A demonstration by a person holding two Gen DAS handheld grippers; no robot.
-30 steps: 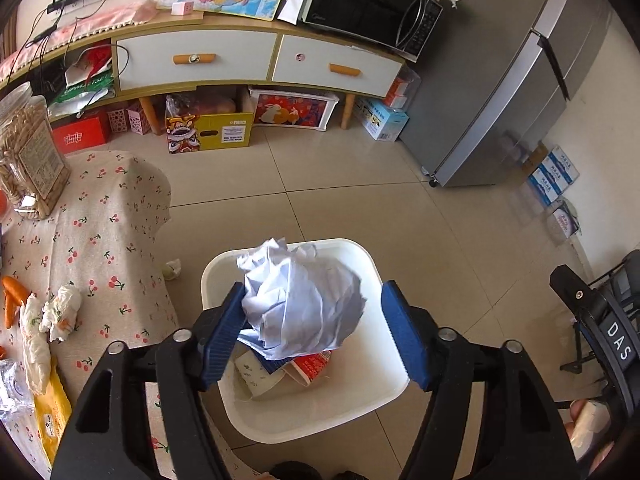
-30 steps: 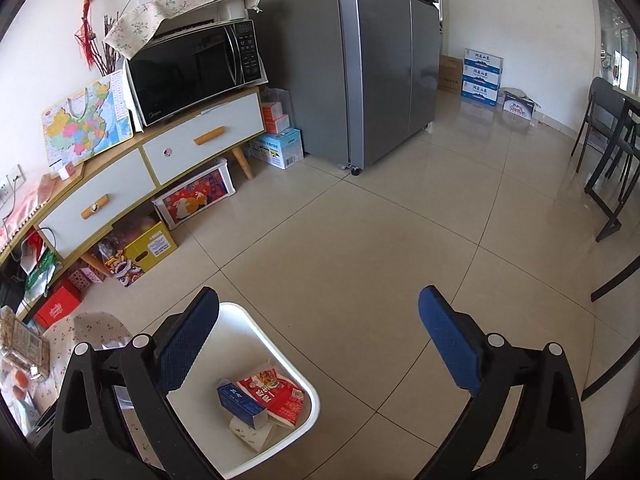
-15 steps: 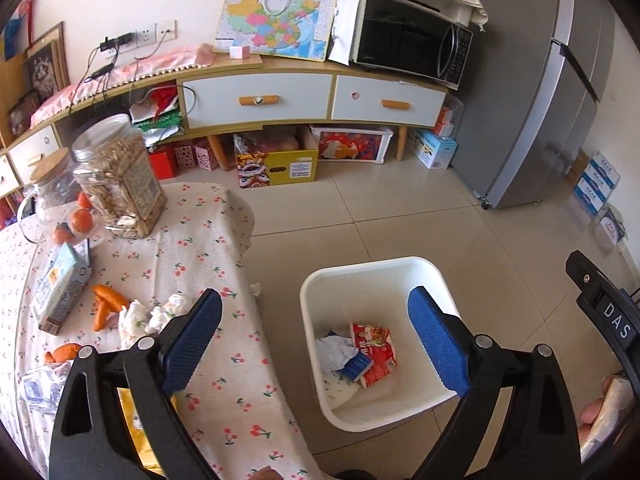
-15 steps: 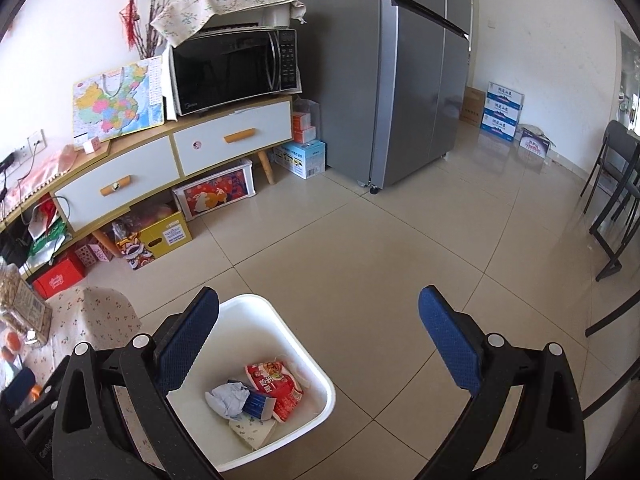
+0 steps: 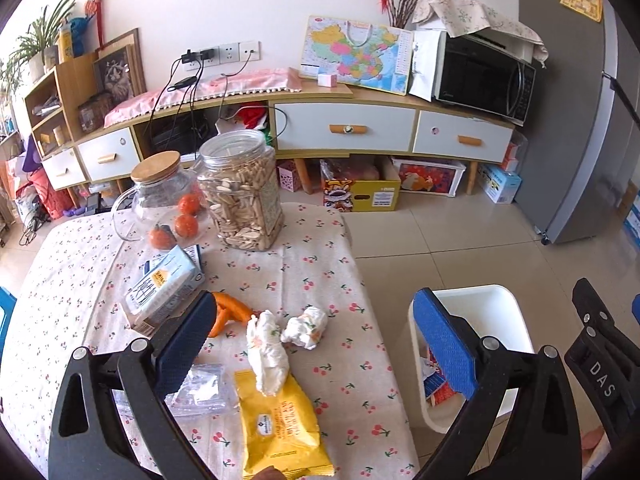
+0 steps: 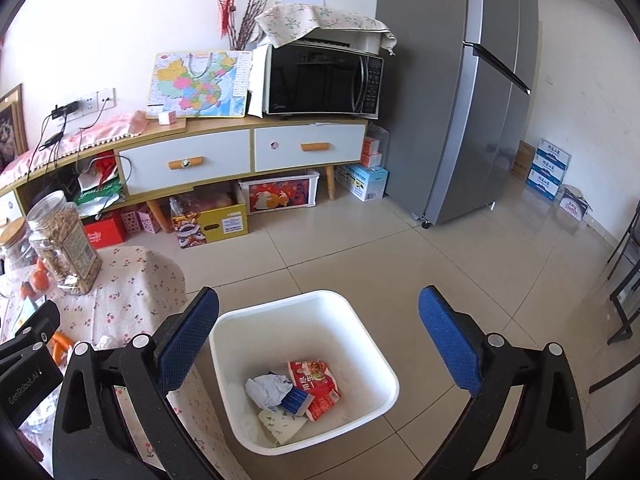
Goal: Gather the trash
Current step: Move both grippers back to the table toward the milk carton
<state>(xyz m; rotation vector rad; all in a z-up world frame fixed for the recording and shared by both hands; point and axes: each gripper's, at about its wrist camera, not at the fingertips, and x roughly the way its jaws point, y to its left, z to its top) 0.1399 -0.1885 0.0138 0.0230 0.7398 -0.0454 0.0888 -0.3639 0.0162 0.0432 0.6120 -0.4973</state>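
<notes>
A tiled room with a low sideboard [image 5: 340, 128], a microwave [image 5: 484, 74] and a grey refrigerator [image 6: 452, 92]; in front stands a table [image 5: 76, 264] under a cherry-print cloth, with a white bin [image 6: 362, 328] on the floor just beside its edge. The trash left to collect lies near that edge: a long crumpled tissue [image 5: 266, 354] whose lower end rests on a yellow snack packet [image 5: 280, 420], a smaller tissue ball [image 5: 306, 326] just beside it, and a clear plastic wrapper [image 5: 200, 388] touching the packet's side. Orange carrots [image 5: 230, 314] and a milk carton [image 5: 164, 284] lie just behind; a jar of biscuits [image 5: 244, 192] and a glass jug [image 5: 158, 196] with oranges stand farther back. The bin already holds a grey paper wad [image 6: 268, 390], a red packet [image 6: 314, 388] and a small blue box [image 6: 296, 398].

The left gripper [image 5: 316, 344] hovers over the tissues, jaws spread wide and holding nothing. The right gripper [image 6: 320, 344] hangs above the bin, jaws likewise spread and empty.

The step in hand appears to be the next pick. It is best done by lowering the left jaws to straddle one tissue only, closing across its thicker middle, since soft paper compresses and may slip from a shallow pinch. The long tissue should be lifted straight up, so the packet beneath is not dragged, and the carrots kept outside the jaws.
</notes>
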